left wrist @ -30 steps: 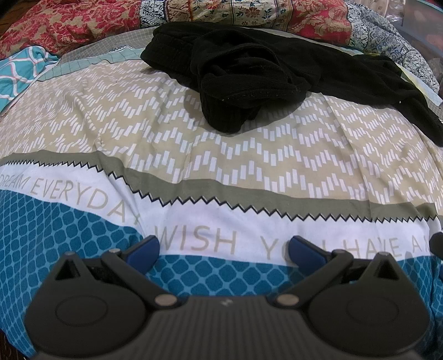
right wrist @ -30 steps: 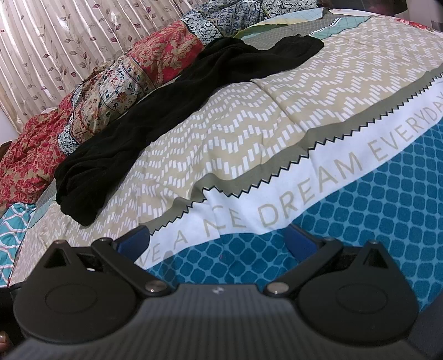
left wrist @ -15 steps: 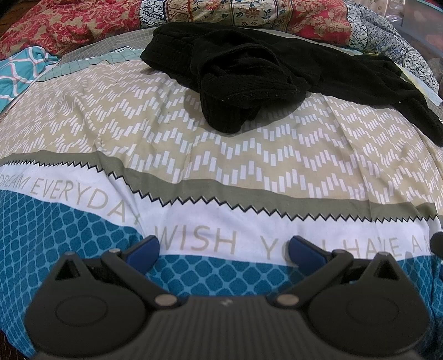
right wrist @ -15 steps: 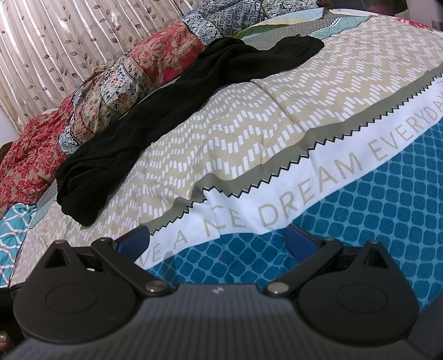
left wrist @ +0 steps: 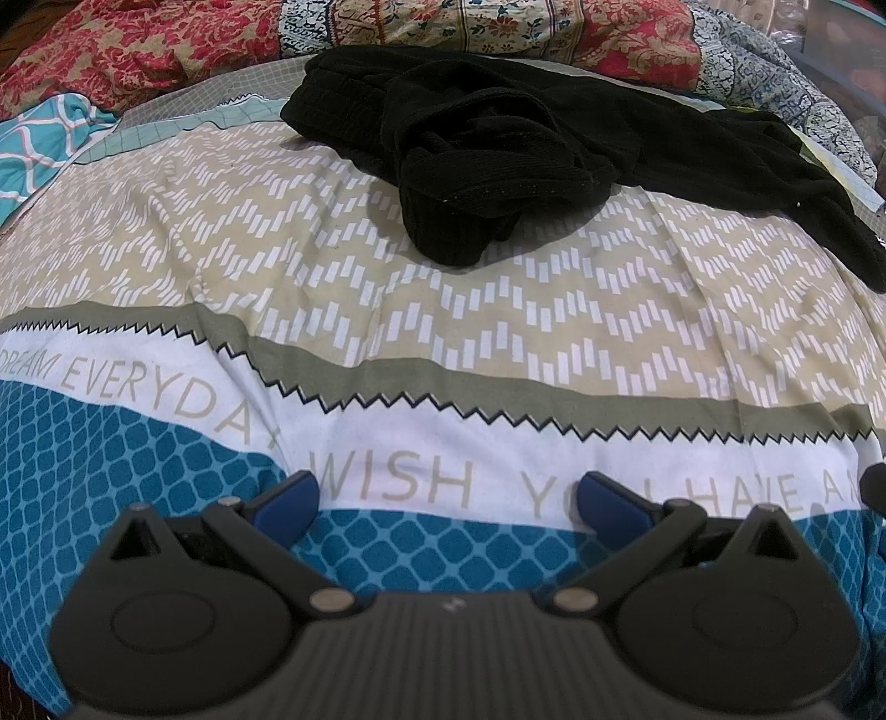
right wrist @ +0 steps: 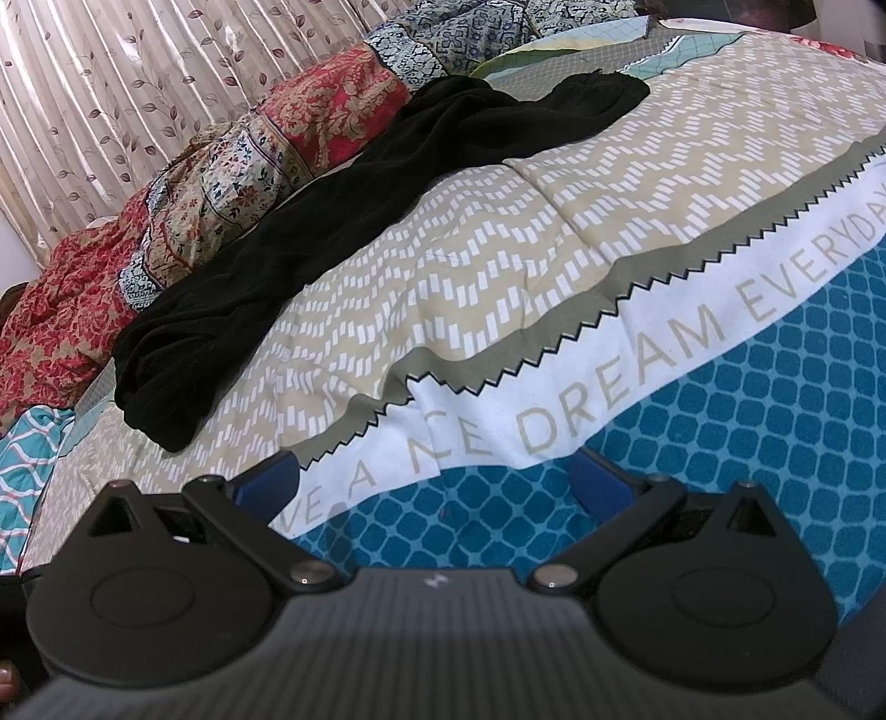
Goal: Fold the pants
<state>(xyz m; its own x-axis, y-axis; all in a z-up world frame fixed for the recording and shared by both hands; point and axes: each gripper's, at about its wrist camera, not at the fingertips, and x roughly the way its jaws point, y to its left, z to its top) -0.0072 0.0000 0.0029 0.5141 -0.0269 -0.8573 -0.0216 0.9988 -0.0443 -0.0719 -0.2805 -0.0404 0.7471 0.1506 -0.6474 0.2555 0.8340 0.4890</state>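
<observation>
Black pants (left wrist: 498,160) lie crumpled on the far part of a patterned bedspread (left wrist: 387,310), one leg trailing off to the right. In the right wrist view the pants (right wrist: 310,243) stretch as a long black strip from far right to near left. My left gripper (left wrist: 446,501) is open and empty, low over the blue and white band of the bedspread, well short of the pants. My right gripper (right wrist: 434,482) is open and empty, over the blue part of the bedspread (right wrist: 554,232), also apart from the pants.
A red and floral quilt (left wrist: 166,50) is bunched along the far side of the bed; it also shows in the right wrist view (right wrist: 221,166). A teal patterned cloth (left wrist: 33,149) lies at far left. A leaf-print curtain (right wrist: 138,83) hangs behind the bed.
The right wrist view has shifted slightly, the pants' near end now sits a little nearer and lower. The left view is unchanged. Both grippers stay open.
</observation>
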